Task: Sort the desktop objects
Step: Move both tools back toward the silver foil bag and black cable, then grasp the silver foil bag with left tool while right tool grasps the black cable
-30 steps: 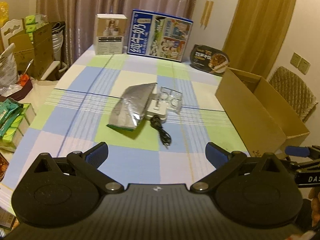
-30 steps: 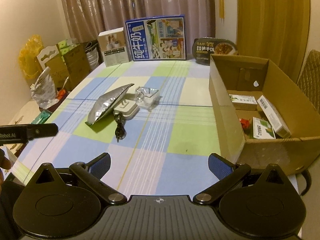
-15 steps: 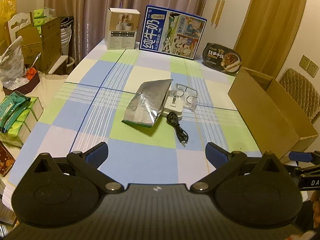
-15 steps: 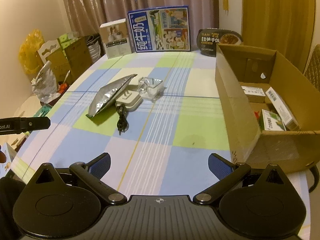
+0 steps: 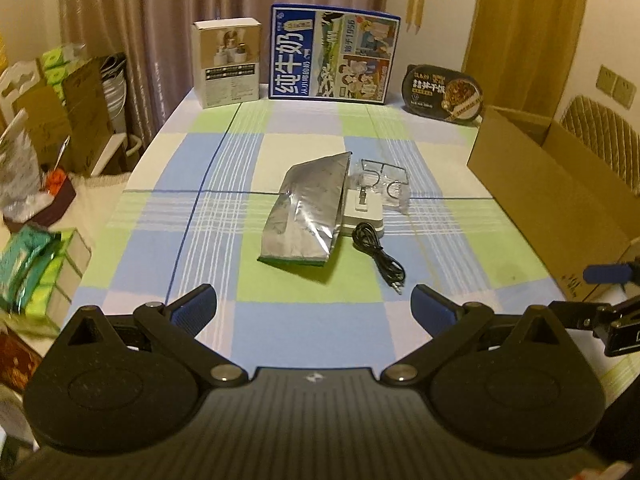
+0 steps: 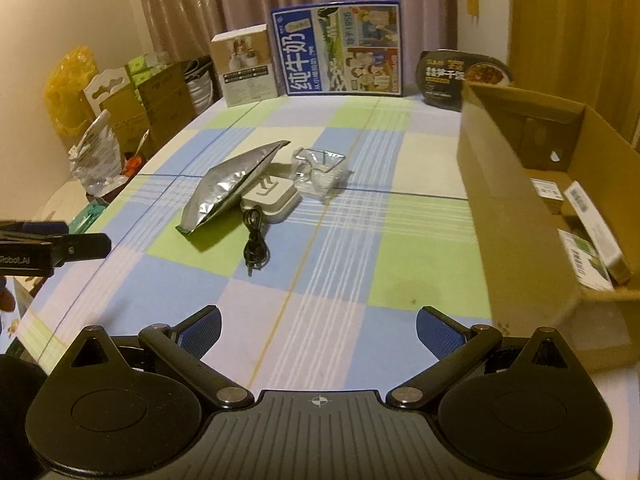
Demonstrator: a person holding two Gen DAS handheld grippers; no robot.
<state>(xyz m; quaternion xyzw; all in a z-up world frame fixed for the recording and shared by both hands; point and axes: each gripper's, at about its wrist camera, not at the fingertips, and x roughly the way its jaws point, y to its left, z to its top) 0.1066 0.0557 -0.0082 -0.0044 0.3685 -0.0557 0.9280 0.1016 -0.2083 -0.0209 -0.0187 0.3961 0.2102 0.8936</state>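
Observation:
A silver foil pouch lies mid-table, leaning on a white charger. A coiled black cable trails toward me from the charger, and a clear plastic package sits just behind it. An open cardboard box stands at the right with several small cartons inside. My left gripper is open and empty over the near table edge. My right gripper is open and empty too, beside the box's near corner.
A blue milk carton case, a white product box and a black meal tray stand along the far edge. Boxes, bags and green packs crowd the floor at the left. A woven chair is behind the cardboard box.
Both grippers have shifted slightly and the views have swung a little to the left; the objects on the table have not moved. Both jaws stay open.

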